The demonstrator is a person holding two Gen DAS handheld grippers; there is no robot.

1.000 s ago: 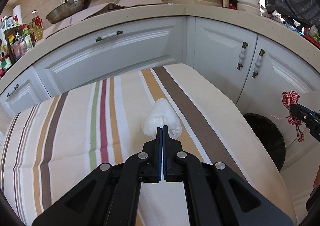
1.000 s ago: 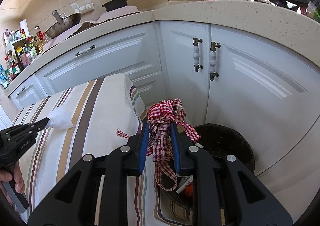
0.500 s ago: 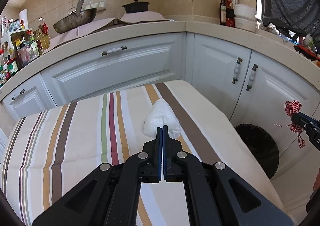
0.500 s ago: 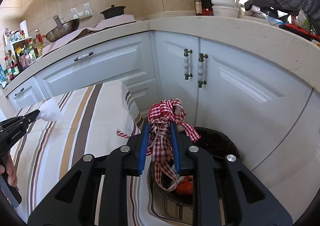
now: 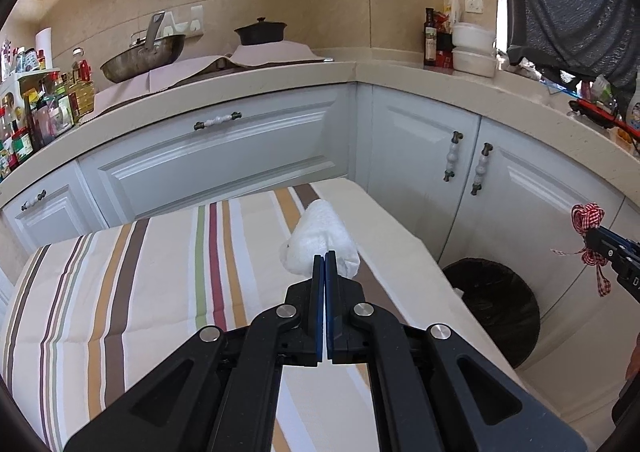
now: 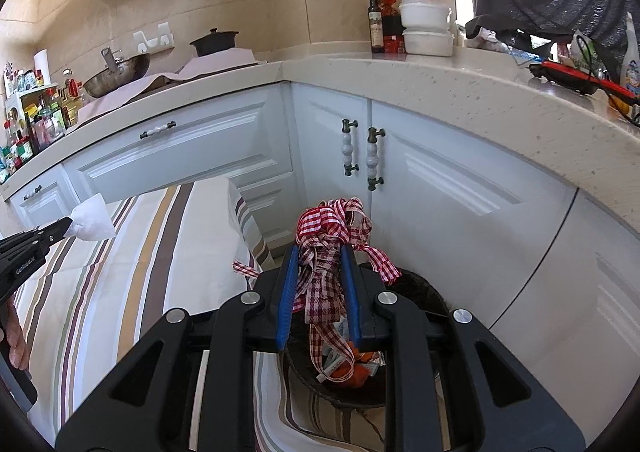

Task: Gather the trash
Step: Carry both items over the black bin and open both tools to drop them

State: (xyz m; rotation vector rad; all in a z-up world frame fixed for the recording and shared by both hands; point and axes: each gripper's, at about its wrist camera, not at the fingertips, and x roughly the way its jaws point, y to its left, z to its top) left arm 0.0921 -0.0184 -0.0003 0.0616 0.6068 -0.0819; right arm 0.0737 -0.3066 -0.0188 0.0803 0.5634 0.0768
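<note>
L tool [image 5: 324, 258] pinched white tissue wad [image 5: 320, 242] over striped desk [image 5: 160, 272], R tool [image 6: 320, 252] squeezed red checked ribbon [image 6: 332, 236] above black bin [image 6: 420, 292]

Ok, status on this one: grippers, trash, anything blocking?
Left gripper shut on white tissue. Right gripper shut on checked ribbon, above black bin. Nothing blocking.

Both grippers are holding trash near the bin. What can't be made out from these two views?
- Bin contents: right wrist view, mostly hidden by the right gripper and ribbon.
- Bottle labels: left wrist view, too small.
- Tissue near end: hidden by the left gripper.
</note>
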